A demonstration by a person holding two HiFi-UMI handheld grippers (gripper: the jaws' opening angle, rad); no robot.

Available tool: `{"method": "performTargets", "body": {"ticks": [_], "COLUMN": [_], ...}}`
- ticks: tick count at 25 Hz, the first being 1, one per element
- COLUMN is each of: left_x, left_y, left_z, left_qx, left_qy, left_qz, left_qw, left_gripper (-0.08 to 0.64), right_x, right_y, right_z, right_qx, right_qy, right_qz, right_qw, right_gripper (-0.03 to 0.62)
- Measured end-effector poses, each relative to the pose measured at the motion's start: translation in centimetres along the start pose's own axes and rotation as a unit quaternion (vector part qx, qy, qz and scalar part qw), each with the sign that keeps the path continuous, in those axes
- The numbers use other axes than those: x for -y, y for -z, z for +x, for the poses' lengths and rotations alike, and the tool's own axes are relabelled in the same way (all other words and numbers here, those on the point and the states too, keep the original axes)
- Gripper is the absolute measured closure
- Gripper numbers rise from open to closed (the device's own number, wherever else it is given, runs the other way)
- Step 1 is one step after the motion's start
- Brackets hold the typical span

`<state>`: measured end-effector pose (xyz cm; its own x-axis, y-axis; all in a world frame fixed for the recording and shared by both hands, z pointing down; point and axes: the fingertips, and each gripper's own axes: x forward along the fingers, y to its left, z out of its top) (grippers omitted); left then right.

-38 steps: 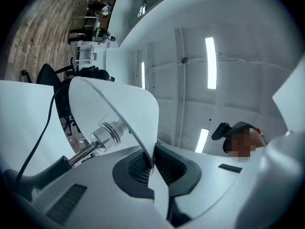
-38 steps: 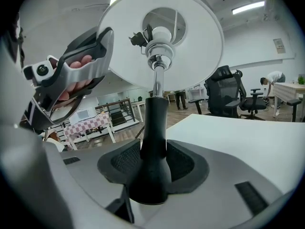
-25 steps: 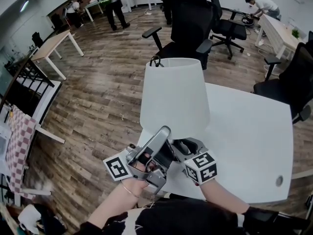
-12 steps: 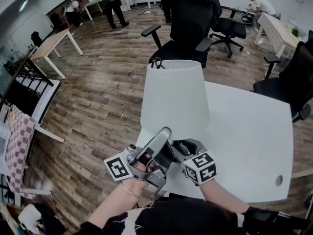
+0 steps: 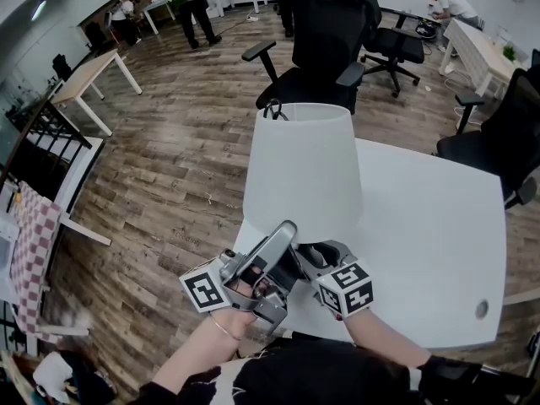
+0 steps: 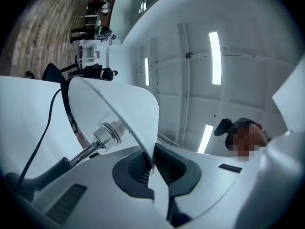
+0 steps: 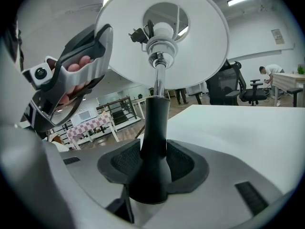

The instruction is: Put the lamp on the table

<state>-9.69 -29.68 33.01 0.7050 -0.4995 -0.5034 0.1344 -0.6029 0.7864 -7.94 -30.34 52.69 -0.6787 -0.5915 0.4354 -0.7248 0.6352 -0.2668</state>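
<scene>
"The white table (image 5: 422, 218) sits beneath the lamp (image 5: 302, 171), upright by the near corner. I can't see its base."

"The right gripper (image 7: 155, 165) is clamped on the black stem (image 7: 155, 123), and the left gripper (image 6: 152, 165) pinches the shade rim (image 6: 136, 116)."

"A tug there could buckle the thin shade. So close to the edge, the lamp might tip off."

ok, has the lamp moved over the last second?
Yes, barely. Judged against the far edge of the white table, the top of the lamp has crept slightly right, over the tabletop; the shade's lower rim sits almost where it was.
</scene>
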Motion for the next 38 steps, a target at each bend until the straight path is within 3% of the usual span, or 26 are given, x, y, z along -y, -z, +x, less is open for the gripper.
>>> {"method": "performTargets", "body": {"ticks": [6,31,38], "left_x": [-0.3,-0.7,-0.7], "left_y": [0.4,-0.2,-0.1], "left_z": [-0.3,-0.1,-0.1], "left_qx": [-0.012,0.005,0.003], "left_qy": [-0.003,-0.008,-0.009], "left_qz": [0.023,0.003,0.0], "left_qw": [0.9997,0.9999,1.0], "left_gripper": [0.548,0.548,0.548], "right_x": [0.1,-0.1,0.0], "right_y": [0.2,1.4,2.9], "right_z": [-0.1,-0.9,-1.6], "right_qx": [0.0,-0.039,-0.061], "right_qy": [-0.007,0.006,0.009], "right_qz": [0.026,0.033,0.062], "right_qw": [1.0,0.999,0.996], "right_gripper": [0.408,0.394,0.397]}}
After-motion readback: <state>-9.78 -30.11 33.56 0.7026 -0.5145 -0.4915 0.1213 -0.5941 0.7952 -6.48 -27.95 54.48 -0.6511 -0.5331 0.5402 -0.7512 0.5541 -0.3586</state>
